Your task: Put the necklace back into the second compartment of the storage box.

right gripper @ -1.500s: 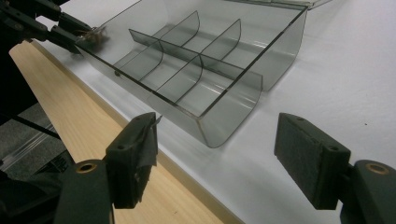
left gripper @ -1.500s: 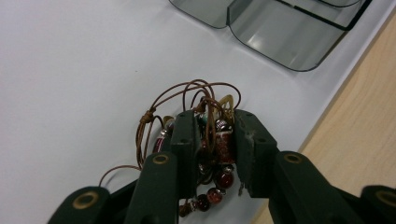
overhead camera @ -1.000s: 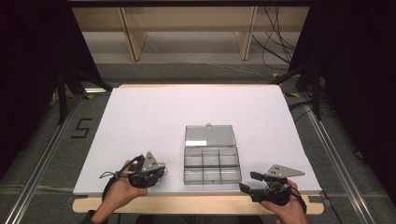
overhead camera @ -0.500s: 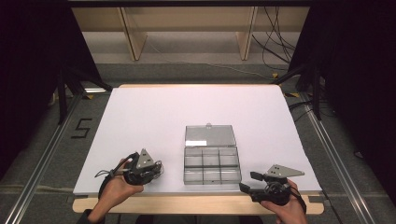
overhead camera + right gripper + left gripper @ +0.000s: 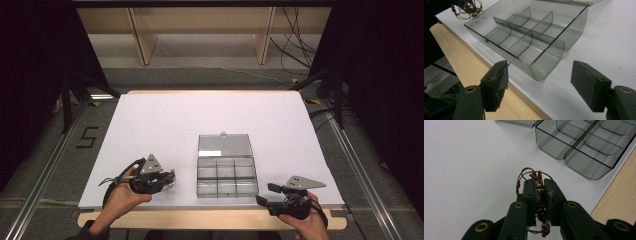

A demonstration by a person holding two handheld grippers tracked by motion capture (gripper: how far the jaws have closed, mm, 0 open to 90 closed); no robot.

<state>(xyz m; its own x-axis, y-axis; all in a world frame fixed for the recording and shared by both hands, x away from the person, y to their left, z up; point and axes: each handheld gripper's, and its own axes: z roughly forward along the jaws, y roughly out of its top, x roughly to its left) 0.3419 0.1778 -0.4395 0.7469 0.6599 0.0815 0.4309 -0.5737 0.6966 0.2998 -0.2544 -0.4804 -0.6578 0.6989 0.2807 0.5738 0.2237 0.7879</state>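
Meanwhile left tool (image 5: 539,195) pinches beaded cord (image 5: 534,176) near table edge (image 5: 210,218); right tool (image 5: 544,85) spread.

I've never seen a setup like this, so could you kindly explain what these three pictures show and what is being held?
No robot is here: a person holds a two-jaw gripper in each hand at a white-covered table. The high view looks down from above the person's side. The other two pictures come from cameras that ride on the grippers and look along their black jaws.

On the table lies a clear compartment box, its lid open and laid flat behind it, its compartments empty as far as I can see.

The left gripper is shut on a beaded cord bracelet, a tangle of brown cord with dark red beads, just left of the box. The right gripper stands open, holding nothing, near the box's right front corner.
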